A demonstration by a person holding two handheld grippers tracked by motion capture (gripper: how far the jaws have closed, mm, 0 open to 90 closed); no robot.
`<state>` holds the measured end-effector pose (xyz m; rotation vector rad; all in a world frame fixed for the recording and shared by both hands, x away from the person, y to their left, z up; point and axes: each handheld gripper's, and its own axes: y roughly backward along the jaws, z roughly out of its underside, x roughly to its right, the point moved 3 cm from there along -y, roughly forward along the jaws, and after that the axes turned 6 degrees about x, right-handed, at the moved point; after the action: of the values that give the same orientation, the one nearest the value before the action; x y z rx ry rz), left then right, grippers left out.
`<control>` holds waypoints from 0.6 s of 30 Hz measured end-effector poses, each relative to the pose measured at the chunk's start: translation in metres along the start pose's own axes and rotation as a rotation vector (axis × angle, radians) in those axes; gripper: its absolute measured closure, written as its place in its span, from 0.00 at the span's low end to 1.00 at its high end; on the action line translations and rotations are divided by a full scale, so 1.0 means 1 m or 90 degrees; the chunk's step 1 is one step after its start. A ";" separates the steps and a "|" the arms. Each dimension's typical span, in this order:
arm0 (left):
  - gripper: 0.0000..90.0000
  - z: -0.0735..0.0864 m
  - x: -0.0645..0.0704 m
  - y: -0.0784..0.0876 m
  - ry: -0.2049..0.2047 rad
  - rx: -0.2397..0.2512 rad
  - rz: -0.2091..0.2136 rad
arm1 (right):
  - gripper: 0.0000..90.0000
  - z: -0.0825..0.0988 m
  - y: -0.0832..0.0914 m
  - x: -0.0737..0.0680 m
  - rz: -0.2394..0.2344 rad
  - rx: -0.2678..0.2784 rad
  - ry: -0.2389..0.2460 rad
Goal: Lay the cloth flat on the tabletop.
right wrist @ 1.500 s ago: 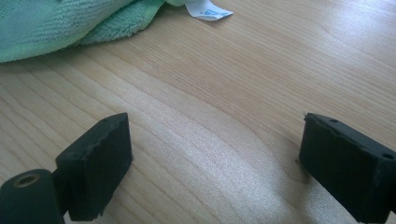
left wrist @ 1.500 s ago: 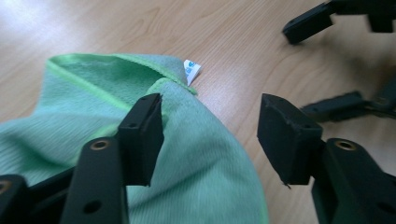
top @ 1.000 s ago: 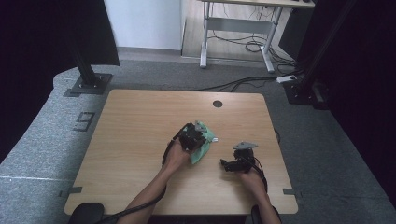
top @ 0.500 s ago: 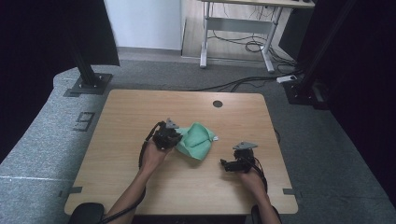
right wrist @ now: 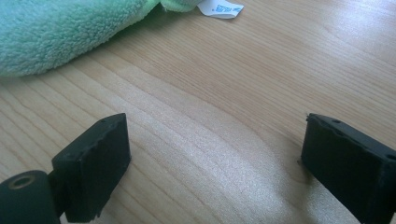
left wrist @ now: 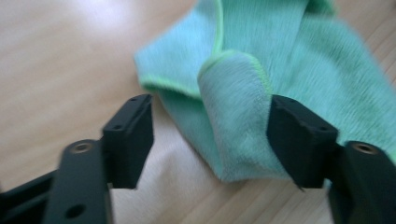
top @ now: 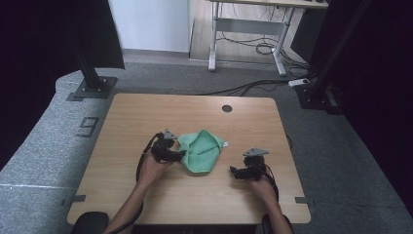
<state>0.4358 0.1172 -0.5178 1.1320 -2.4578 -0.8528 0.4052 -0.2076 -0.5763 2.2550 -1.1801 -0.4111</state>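
You are letting go of the cloth (top: 199,151) with your left gripper (top: 180,155).

The green cloth is lying crumpled near the middle of the table (top: 146,117). Your left gripper's jaws have just been opening; a folded flap of cloth (left wrist: 236,121) is sitting between them, against the right jaw and clear of the other. Your right gripper (top: 234,171) is resting on the wood, jaws gaping wide over bare table, the cloth and its white tag (right wrist: 219,8) lying just beyond them.
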 end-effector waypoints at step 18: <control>0.20 0.003 -0.001 -0.025 -0.038 -0.053 -0.062 | 0.08 0.000 0.000 0.000 0.002 -0.001 -0.002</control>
<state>0.4498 0.1060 -0.5362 1.2203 -2.4069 -1.0225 0.4054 -0.2071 -0.5763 2.2526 -1.1842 -0.4150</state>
